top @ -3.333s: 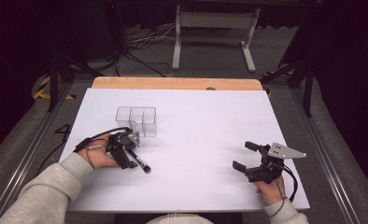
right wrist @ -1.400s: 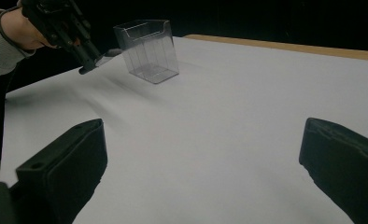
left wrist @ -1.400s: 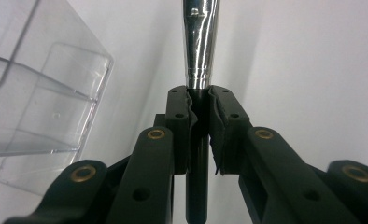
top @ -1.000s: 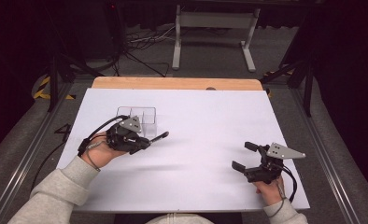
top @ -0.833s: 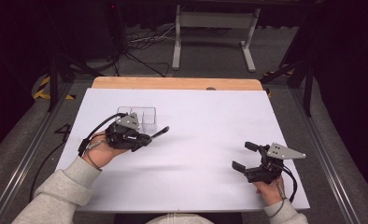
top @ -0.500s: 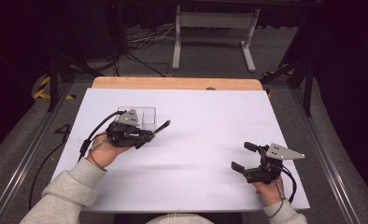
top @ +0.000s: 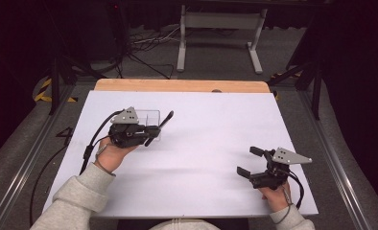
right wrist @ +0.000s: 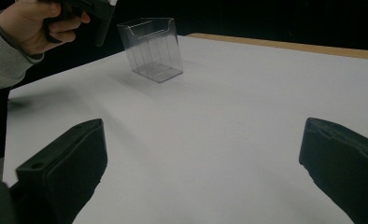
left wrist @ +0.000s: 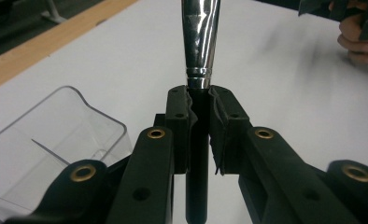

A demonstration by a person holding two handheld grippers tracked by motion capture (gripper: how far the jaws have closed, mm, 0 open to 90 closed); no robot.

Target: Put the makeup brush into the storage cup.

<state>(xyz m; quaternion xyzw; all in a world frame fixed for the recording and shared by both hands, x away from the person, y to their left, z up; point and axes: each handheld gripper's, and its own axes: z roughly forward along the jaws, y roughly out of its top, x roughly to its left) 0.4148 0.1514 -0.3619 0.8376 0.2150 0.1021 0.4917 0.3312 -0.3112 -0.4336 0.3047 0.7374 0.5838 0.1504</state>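
Your left tool [top: 151, 130] is clamped on a makeup brush [left wrist: 200, 37]: in the left gripper view the two jaws pinch the dark handle just below the shiny metal collar, with the handle running down between them. From above, the brush [top: 161, 125] sticks out past the jaws, angled up and away from you, right at the clear plastic box [top: 148, 116] and just above its rim.

Take that clear box [left wrist: 46, 135] as your landmark. It stands on the white counter [top: 211, 129], and the left gripper view shows a thin divider inside, so it has separate slots. The brush is held in the air beside the box, not yet in it.

To do the step well, I would tip the hand so the brush stands close to upright, bring its lower end over one slot clear of the divider and the wall, and lower it before you ease the jaws apart. The box looks light and could slide or tip if the brush knocks its rim.

Your right tool [top: 254, 160] rests well away from the box, jaws apart and holding nothing. It could steady the box [right wrist: 150, 46].
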